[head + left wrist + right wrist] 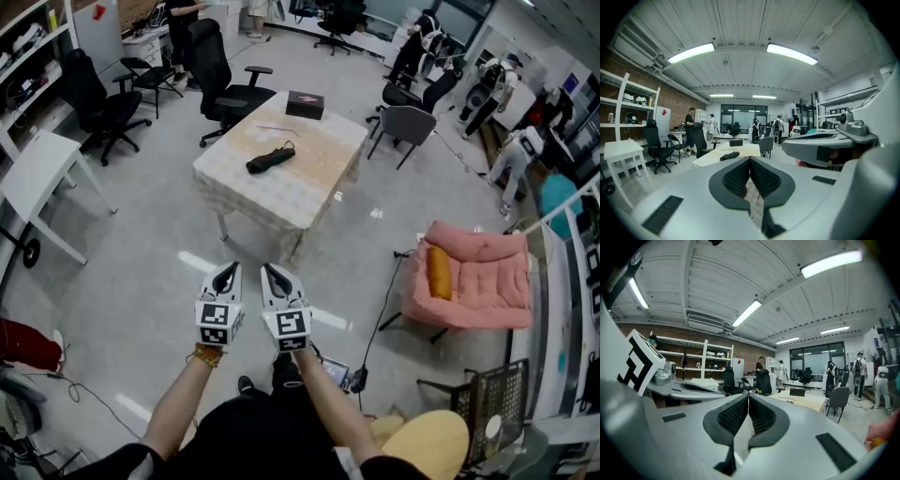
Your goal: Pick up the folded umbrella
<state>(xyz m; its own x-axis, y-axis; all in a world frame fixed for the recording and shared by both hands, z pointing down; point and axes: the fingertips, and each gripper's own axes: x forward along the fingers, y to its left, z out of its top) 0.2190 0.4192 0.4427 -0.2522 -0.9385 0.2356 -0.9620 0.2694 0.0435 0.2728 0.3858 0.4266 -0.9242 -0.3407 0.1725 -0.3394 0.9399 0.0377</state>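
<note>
Upper centre of the head view, the folded umbrella (271, 158) lies on the table (309, 192), well apart; left gripper (225, 277) and right gripper (277, 279) sit low, jaws together, empty; best walk closer, open one, grasp mid-length.

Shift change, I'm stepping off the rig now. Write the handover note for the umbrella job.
Grippers: the left gripper is shut and empty. The right gripper is shut and empty. They are side by side, held out in front of the body.
Things: the folded umbrella lies on the table across the floor ahead. A black box sits at the table's far end.
Done: nothing yet; the umbrella is untouched.
Left: walk to the table, open one gripper, close it on the umbrella and lift.
</note>
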